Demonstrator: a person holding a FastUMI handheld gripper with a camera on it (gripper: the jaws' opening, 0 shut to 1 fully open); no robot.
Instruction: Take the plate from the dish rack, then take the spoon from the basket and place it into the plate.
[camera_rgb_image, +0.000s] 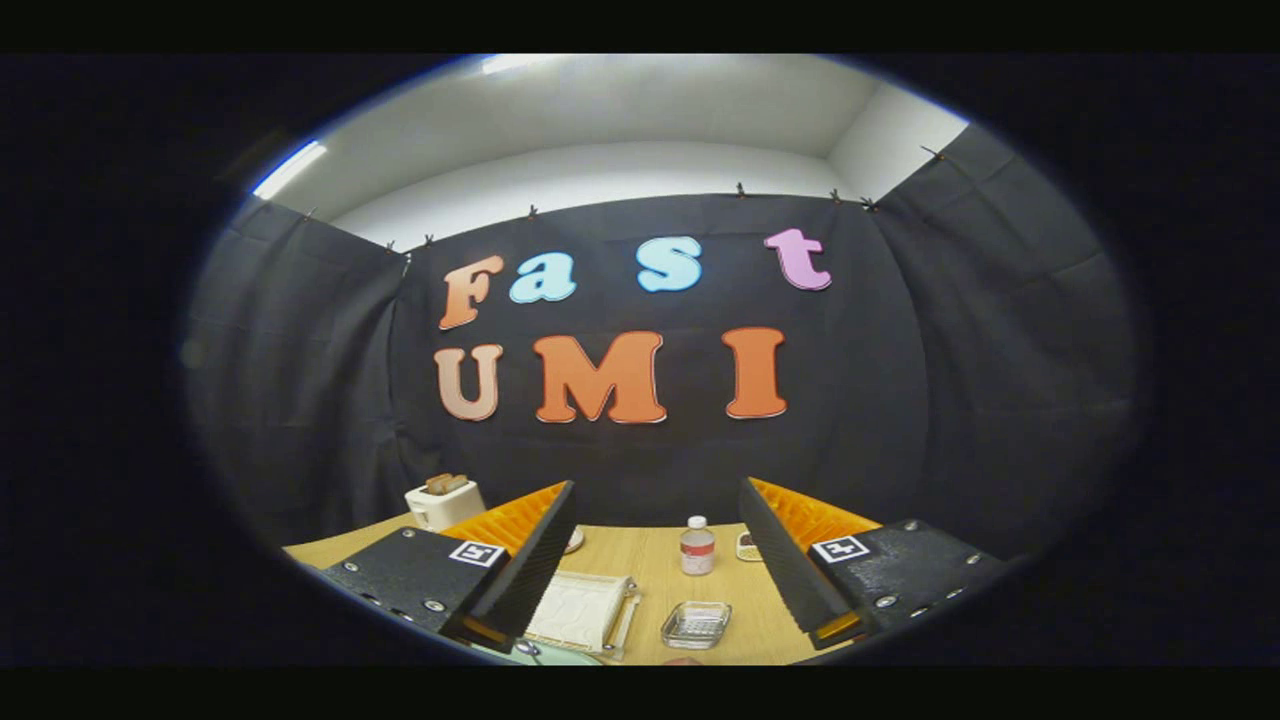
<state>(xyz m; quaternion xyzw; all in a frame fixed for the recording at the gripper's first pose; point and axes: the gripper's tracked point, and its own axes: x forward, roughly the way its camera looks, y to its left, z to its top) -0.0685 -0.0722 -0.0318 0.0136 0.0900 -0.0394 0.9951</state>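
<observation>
- Gripper (655, 560) is sitting wide open, nothing between the fingers, both fingers clear of every object.
- It is hanging above the near part of the wooden table (650, 585), looking across toward the black cloth wall (900, 380).
- Plate (545, 655): only a pale green sliver is showing at the very near edge, below and just right of the left finger's tip. Mostly cut off, so I can't tell whether it is lying flat on the table.
- Spoon, basket and dish rack: can't make any of them out from here.
- White tray (582, 610) with a light frame is lying flat just beyond the plate, partly running under the left finger.
- Small clear glass dish (696, 623) is sitting between the fingers, right of the tray and apart from it.
- Small bottle (697, 546) with a white cap and reddish label is standing upright farther back, between the fingers, beyond the glass dish.
- White toaster (443, 502) with two slices in the slots is standing at the far left, against the cloth.
- Two small items are peeking out at the inner edges of the fingers on the far side of the table; too hidden to identify.
</observation>
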